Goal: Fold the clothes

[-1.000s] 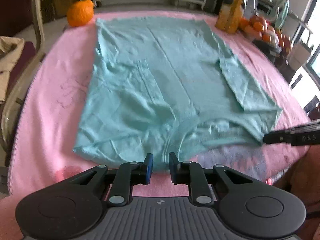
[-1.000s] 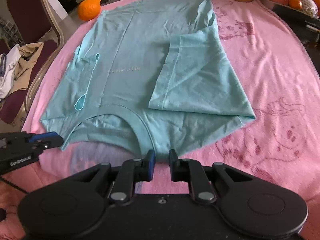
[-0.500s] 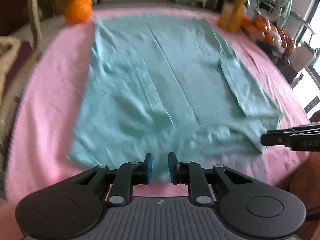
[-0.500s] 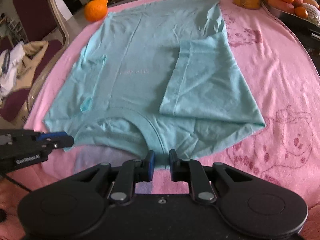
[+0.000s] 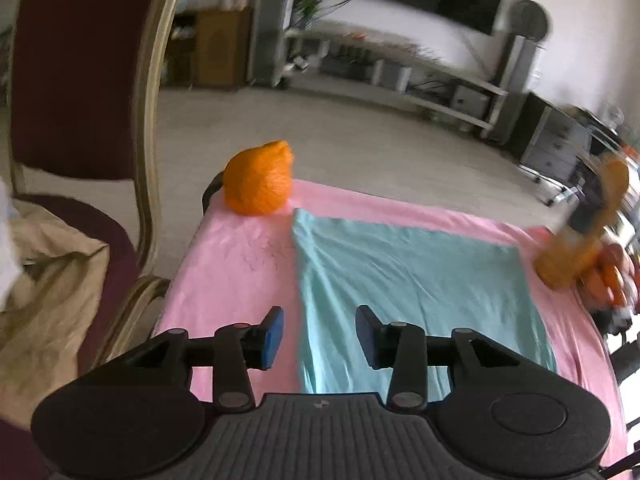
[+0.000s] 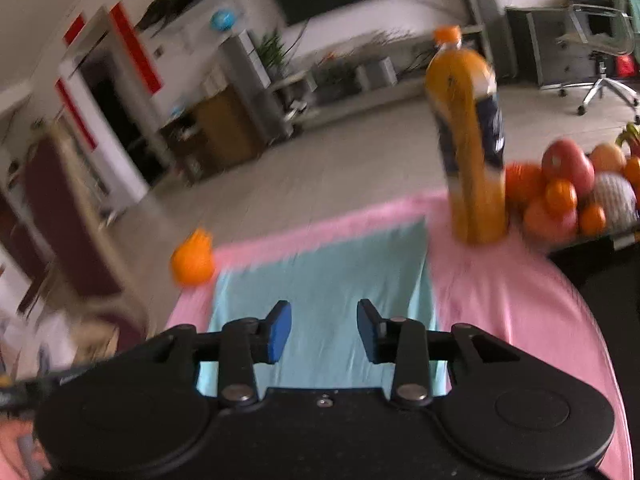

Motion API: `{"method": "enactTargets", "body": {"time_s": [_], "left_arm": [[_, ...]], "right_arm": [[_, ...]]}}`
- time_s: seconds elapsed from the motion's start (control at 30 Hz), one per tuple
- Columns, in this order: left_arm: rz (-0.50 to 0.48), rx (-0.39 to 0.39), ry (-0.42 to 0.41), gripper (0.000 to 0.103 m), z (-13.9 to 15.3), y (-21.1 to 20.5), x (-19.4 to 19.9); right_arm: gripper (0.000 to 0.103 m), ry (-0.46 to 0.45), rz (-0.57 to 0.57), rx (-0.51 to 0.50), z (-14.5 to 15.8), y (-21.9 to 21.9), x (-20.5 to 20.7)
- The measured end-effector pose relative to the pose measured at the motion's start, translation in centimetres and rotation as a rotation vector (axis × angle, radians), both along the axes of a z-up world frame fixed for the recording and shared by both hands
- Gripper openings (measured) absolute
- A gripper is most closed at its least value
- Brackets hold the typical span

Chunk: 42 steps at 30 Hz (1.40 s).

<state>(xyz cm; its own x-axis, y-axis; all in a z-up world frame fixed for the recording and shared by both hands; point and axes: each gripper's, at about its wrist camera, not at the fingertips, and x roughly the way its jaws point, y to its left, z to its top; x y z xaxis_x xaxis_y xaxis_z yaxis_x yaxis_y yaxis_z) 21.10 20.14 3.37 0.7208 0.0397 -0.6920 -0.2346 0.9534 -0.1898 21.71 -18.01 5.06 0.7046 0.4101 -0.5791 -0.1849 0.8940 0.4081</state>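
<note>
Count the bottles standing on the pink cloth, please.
1. The orange bottle stands at the far right of the pink cloth, beside the fruit pile. Others may be hidden outside the views.

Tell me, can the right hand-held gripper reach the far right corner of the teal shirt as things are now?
Probably yes. The right hand-held gripper is open over the teal shirt, and nothing lies between it and that corner. The orange bottle stands close beside the corner on the pink cloth, so approach with care.
</note>
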Motion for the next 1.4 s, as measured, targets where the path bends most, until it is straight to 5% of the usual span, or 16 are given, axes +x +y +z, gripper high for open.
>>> {"method": "enactTargets", "body": {"time_s": [0.23,0.43,0.6,0.7,0.83,0.9,0.93,1.23,1.4], "left_arm": [[0.095,-0.053,0.079,0.048,-6.2,4.4,10.7],[0.097,-0.011,0.124,0.05,-11.3,4.7,16.6],[0.054,0.119,0.088,0.05,-11.9,3.4,19.4],[0.022,0.178,0.083,0.048,-11.9,2.6,20.5],[0.032,0.169,0.075,0.047,-12.1,3.0,21.4],[0.018,0.163,0.059,0.028,-12.1,3.1,21.3],[0.005,0.167,0.056,0.005,-12.0,3.0,21.3],[-0.033,0.313,-0.045,0.006,-7.7,0.7,17.7],[0.019,0.323,-0.081,0.006,-4.1,-1.2,13.4]], "right_arm": [[0.035,0.096,-0.216,0.117,-6.8,-2.4,13.5],[0.035,0.135,-0.259,0.029,-14.8,-1.1,20.1],[0.035,0.099,-0.299,-0.051,-17.6,-0.1,22.9],[0.025,0.092,-0.297,-0.09,-18.5,0.7,24.0],[0.023,0.037,-0.275,-0.191,-18.8,2.7,24.4],[0.022,0.02,-0.259,-0.226,-18.7,3.3,24.3],[0.01,0.014,-0.25,-0.239,-18.6,3.5,24.3],[0.005,-0.017,-0.217,-0.146,-13.9,1.8,21.7],[0.005,-0.039,-0.224,-0.086,-9.9,0.4,19.1]]}}
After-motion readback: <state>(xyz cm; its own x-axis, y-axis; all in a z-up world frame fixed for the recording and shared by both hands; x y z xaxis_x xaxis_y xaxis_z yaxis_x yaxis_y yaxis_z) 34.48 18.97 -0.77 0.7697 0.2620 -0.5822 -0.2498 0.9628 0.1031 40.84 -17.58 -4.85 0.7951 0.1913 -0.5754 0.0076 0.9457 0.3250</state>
